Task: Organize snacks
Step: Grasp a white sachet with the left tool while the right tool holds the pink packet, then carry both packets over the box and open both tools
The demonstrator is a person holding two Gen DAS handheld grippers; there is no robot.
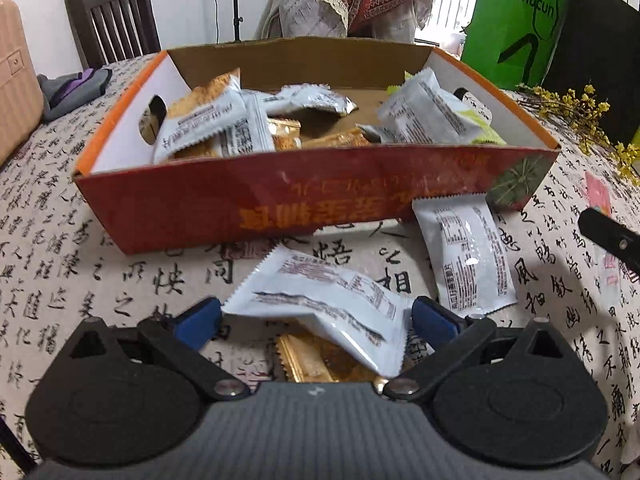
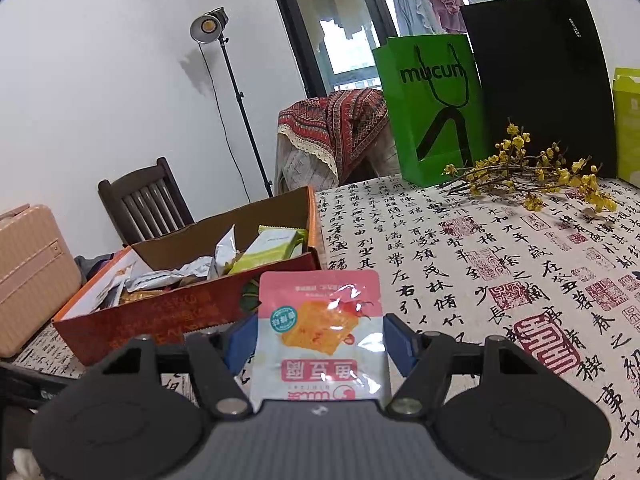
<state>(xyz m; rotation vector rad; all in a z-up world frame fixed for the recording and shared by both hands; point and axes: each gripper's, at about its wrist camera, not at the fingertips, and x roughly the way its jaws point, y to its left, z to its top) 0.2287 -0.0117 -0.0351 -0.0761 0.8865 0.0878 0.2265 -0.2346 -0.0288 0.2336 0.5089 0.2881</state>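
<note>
Jaws: the right gripper (image 2: 318, 342) clamps a pink snack pouch (image 2: 320, 332) between its blue pads, the pouch upright above the table; the left gripper (image 1: 316, 318) has a white packet (image 1: 320, 300) between its pads, which seem to touch the packet's two ends, though a firm pinch cannot be confirmed. A gold wrapper (image 1: 308, 360) lies under that packet on the patterned tablecloth (image 1: 100, 280). A second white packet (image 1: 468, 256) lies flat just right of it, its top edge touching the front wall of the red cardboard box (image 1: 280, 196). The box holds a loose heap of packets (image 1: 224, 128): white, orange and green ones, overlapping too much to count. Two white packets and one gold wrapper lie outside the box. Behind the table stand two paper bags, one green bag (image 2: 430, 108) and one black bag (image 2: 540, 80), with a sprig of yellow flowers (image 2: 532, 176) before them. One wooden chair (image 2: 148, 200), one lamp stand (image 2: 208, 28) and one pink suitcase (image 2: 32, 272) flank the table.
</note>
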